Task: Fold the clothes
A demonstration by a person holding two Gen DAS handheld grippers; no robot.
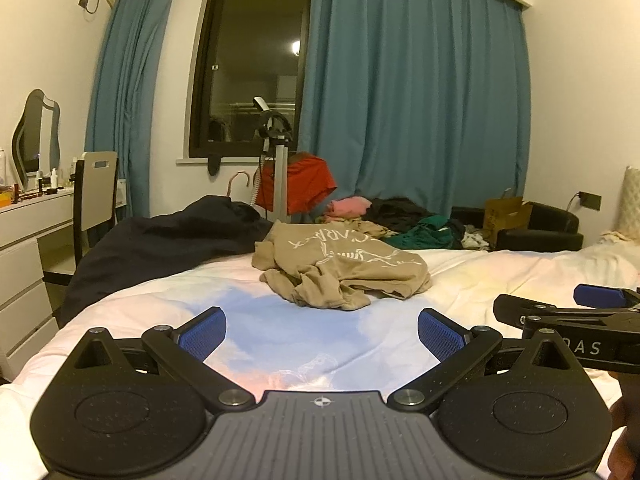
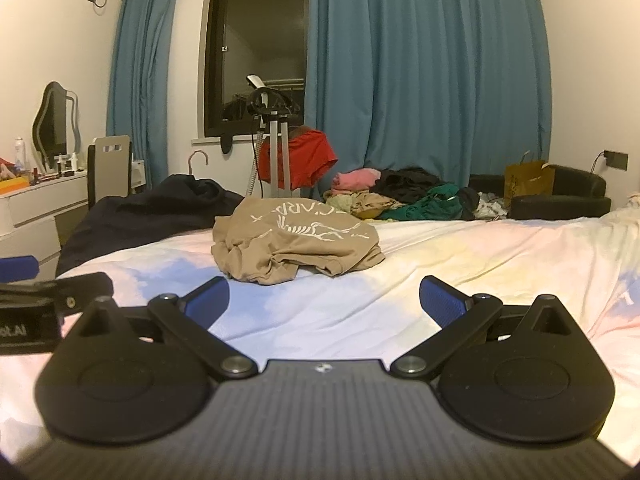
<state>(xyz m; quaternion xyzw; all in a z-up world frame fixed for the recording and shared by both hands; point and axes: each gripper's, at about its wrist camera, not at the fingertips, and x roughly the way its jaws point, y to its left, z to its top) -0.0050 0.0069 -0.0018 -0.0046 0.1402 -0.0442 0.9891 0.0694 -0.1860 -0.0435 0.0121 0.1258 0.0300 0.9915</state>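
Observation:
A crumpled tan shirt with white print point(image 1: 344, 268) lies in a heap on the bed point(image 1: 500, 276), ahead of both grippers; it also shows in the right wrist view point(image 2: 296, 248). My left gripper point(image 1: 322, 330) is open and empty, low over the bed sheet point(image 1: 280, 332), short of the shirt. My right gripper point(image 2: 325, 300) is open and empty, also short of the shirt. The right gripper shows at the right edge of the left wrist view point(image 1: 576, 320), beside the left one.
A dark blanket point(image 1: 168, 240) covers the bed's far left. A pile of mixed clothes point(image 1: 400, 220) lies behind the shirt. A stand with a red garment point(image 1: 300, 184), a white dresser point(image 1: 28, 248), a chair point(image 1: 96, 196) and a black armchair point(image 1: 548, 224) ring the bed.

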